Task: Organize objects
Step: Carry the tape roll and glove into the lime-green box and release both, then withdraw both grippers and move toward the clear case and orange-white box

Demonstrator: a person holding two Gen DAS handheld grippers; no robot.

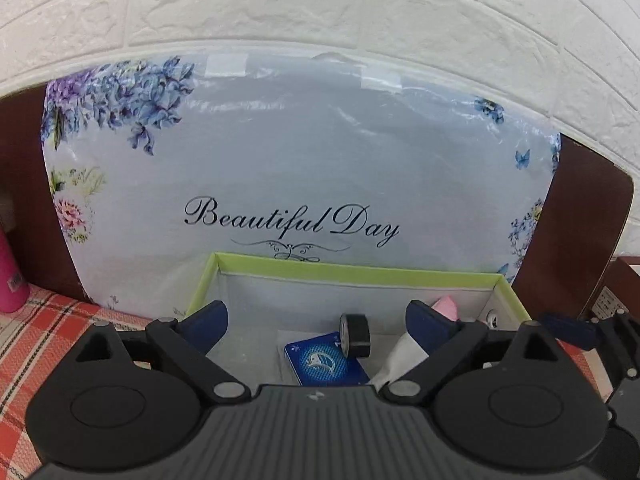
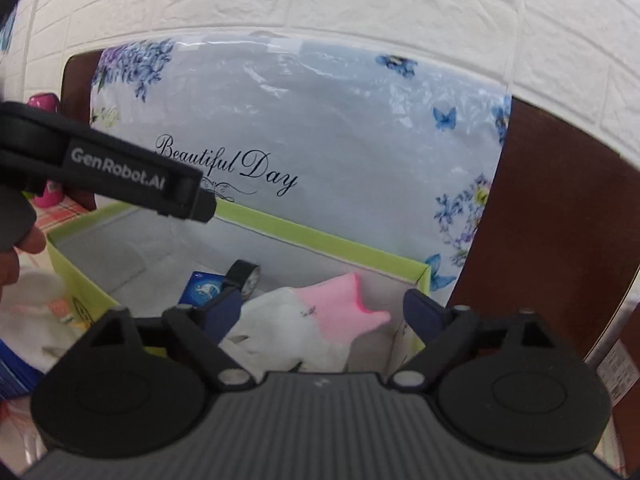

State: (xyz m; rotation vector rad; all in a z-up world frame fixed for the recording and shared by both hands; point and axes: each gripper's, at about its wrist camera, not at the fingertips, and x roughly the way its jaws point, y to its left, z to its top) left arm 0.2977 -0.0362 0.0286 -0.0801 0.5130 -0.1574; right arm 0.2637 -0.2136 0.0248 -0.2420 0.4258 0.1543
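While both tools point(image 1: 318, 318) point(image 2: 326, 312) gape, tape point(image 1: 355, 335) rests inside the box point(image 1: 352, 271).

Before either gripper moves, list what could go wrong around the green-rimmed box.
1. The black tape roll stands on edge beside the blue card pack; a nudge could send it rolling.
2. The white and pink cloth lies loosely heaped under the open right gripper, so fingers might snag it.
3. Both grippers crowd the green-rimmed box; the left gripper could collide with the right.
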